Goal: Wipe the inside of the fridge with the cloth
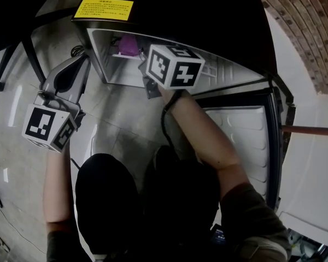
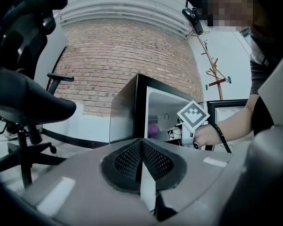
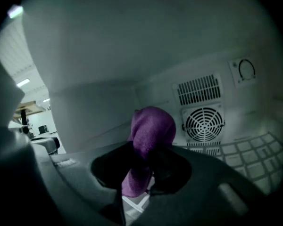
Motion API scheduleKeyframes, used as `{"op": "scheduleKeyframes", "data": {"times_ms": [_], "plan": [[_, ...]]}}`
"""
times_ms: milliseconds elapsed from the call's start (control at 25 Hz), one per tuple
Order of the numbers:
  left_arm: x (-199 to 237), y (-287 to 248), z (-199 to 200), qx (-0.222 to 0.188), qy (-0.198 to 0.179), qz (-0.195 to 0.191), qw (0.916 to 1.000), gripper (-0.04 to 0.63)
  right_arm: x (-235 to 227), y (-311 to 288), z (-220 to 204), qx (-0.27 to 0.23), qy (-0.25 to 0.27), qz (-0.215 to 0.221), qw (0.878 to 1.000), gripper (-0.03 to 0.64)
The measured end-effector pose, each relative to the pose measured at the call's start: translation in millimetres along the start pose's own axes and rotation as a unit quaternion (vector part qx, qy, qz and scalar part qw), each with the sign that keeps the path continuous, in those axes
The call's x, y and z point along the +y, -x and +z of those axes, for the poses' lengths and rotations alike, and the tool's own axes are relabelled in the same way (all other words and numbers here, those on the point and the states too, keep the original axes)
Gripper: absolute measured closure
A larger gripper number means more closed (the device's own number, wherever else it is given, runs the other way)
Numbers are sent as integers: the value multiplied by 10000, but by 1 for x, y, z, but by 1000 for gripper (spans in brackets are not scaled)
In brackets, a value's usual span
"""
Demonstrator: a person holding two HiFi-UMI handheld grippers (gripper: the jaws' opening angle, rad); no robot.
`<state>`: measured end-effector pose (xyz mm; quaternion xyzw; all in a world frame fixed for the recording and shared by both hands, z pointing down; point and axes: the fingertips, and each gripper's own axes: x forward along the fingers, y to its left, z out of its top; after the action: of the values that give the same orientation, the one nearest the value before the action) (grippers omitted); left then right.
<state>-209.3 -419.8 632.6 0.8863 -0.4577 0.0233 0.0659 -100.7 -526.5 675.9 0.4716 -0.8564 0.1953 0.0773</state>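
Brick wall behind, pale floor, an office chair at left. Small black fridge stood on the floor with its door swung open. Right gripper was reached inside the compartment, jaws clamped on the purple cloth, which bunched up above them in front of the rear wall, left of the round fan grille. Contact between cloth and wall was not resolvable, dim view. Left gripper was held outside, left of the fridge, jaws together with nothing between them.
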Motion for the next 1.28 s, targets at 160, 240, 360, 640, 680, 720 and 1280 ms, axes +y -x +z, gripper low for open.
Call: {"op": "scheduleKeyframes", "data": {"times_ms": [160,240,360,640,680,720,1280], "plan": [[-12,-7,2,-39,-151,-187,9997,578,17,7,-1,72,738,198,9971,531],[-18,-9,0,-17,-158,-223,9996,578,25,4,-6,250,967,219,9948,531],[-29,-16,-3,-26,-233,-316,9992,578,9,14,-13,474,1185,-175,9917,531],[-56,-29,-1,-18,-396,-660,9970,578,-90,84,-28,674,518,-1518,9847,531],[-59,-31,-1,-3,-395,-690,9968,578,-103,95,-28,636,452,-1726,9819,531],[-62,-34,-2,16,-394,-715,9967,578,-114,105,-29,608,432,-1926,9784,531],[-99,-61,4,20,-291,-1156,9929,578,-132,197,33,-1046,326,-3014,9472,531]]}}
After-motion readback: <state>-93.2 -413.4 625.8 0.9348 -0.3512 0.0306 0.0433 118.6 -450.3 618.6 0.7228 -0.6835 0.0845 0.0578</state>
